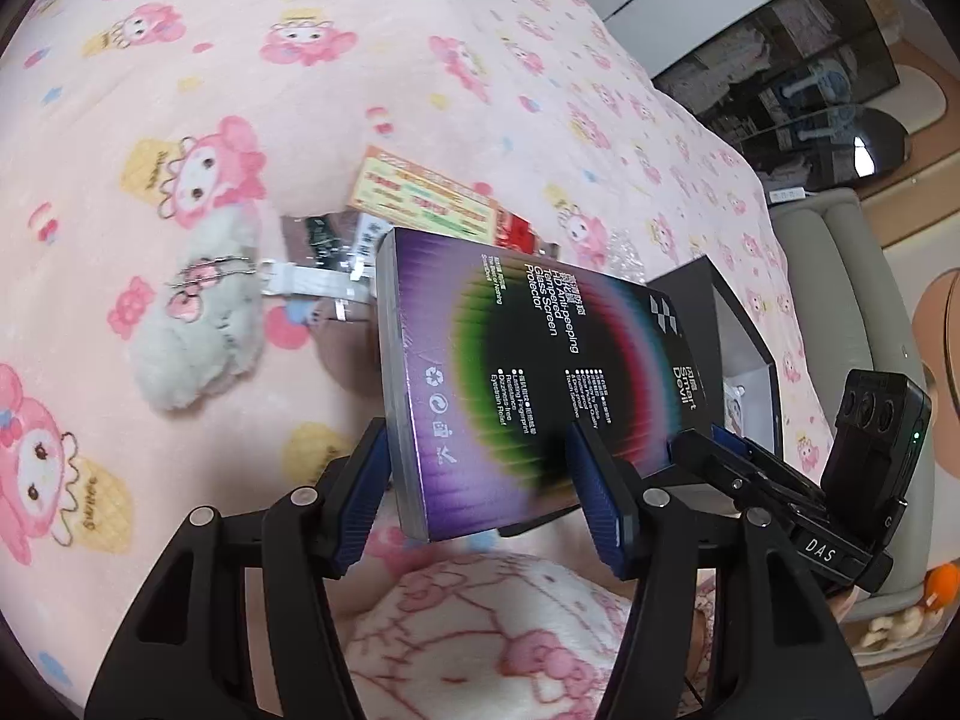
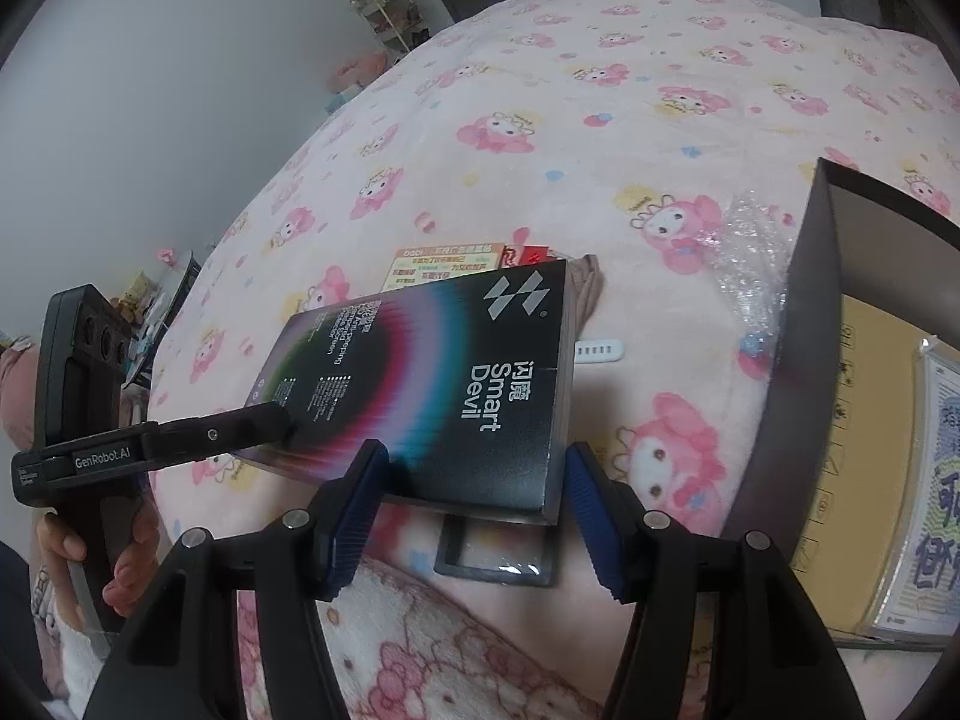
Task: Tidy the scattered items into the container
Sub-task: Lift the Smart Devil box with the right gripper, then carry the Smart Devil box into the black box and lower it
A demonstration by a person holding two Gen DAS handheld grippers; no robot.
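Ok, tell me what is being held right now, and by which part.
The purple screen-protector box, clear of the blanket, is held by both tools: the left tool grips its end with the recycling marks, the right tool its logo end.

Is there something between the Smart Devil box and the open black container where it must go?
Nothing visible blocks it. The Smart Devil box is lifted above the blanket, held by the left gripper and the right gripper. The black container stands open just beside it, with only bare blanket between.
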